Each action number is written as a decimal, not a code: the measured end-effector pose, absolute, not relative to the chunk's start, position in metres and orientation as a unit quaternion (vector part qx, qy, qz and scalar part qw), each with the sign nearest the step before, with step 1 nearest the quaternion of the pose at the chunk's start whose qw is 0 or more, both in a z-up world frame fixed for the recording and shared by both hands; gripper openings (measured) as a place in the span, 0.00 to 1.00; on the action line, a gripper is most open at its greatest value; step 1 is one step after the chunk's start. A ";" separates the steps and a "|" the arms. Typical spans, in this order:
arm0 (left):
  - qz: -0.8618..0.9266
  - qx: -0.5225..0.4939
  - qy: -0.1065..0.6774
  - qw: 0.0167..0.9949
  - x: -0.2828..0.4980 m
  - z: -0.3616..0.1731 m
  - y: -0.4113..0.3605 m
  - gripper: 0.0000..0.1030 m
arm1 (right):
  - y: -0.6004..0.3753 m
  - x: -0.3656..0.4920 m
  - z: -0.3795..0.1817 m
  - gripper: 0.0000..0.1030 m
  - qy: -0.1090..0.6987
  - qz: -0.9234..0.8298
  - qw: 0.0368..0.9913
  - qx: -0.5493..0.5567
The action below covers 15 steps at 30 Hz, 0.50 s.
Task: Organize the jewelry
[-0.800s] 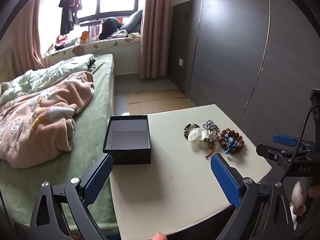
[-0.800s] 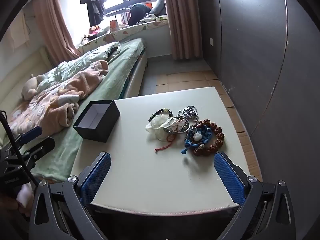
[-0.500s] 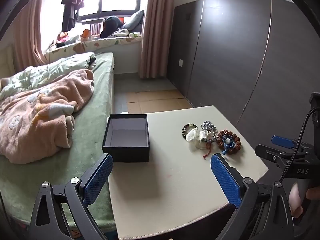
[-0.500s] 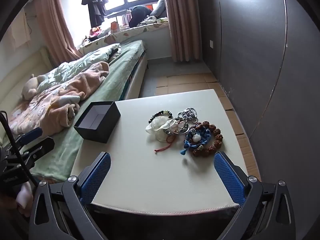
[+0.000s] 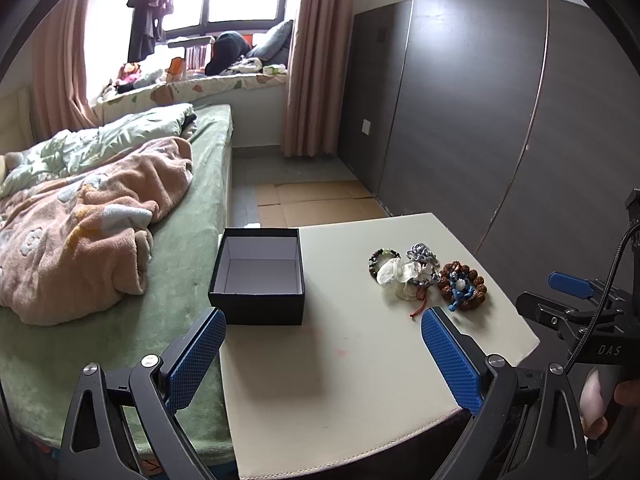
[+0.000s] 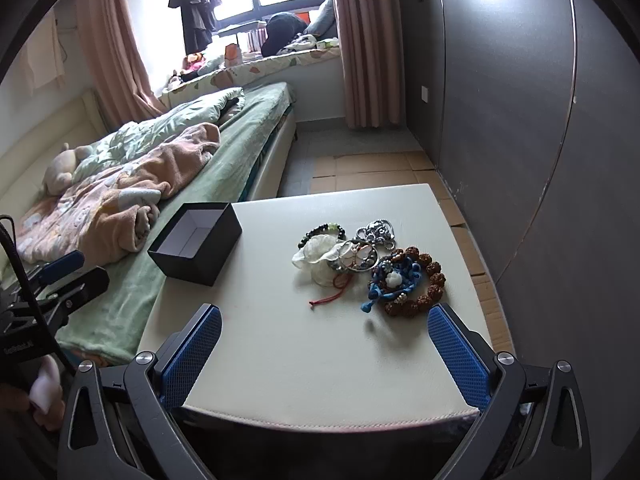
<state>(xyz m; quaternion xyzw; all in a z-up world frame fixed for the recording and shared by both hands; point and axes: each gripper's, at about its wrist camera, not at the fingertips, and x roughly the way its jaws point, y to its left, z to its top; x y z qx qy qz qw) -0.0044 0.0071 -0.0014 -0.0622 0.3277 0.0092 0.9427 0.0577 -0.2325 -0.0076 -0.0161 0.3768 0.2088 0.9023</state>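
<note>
one stuffed toy (image 6: 60,168) on the bed (image 6: 224,168), perhaps, only in right view

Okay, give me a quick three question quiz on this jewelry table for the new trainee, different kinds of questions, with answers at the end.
1. True or false: the black box already holds a bracelet.
2. Multiple choice: where does the brown bead bracelet lie in the jewelry pile? A) at the end nearest the box B) at the end farthest from the box C) inside the box
3. Fill in: both the left gripper and the right gripper are ____ and hold nothing.

Key: 1 false, the box shows only its bare pale lining. 2 B. 3 open.
</note>
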 end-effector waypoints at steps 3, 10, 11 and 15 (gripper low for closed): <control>0.008 -0.064 0.327 0.943 -0.005 -0.001 0.007 0.96 | -0.233 0.058 -0.007 1.00 0.375 0.209 0.903 -0.014; 0.008 -0.062 0.327 0.943 -0.004 -0.001 0.007 0.96 | -0.233 0.058 -0.007 1.00 0.373 0.206 0.905 -0.015; 0.008 -0.062 0.326 0.943 -0.004 -0.001 0.006 0.96 | -0.233 0.058 -0.006 1.00 0.372 0.206 0.905 -0.014; 0.008 -0.062 0.326 0.943 -0.004 -0.002 0.006 0.96 | -0.234 0.058 -0.006 1.00 0.371 0.206 0.905 -0.013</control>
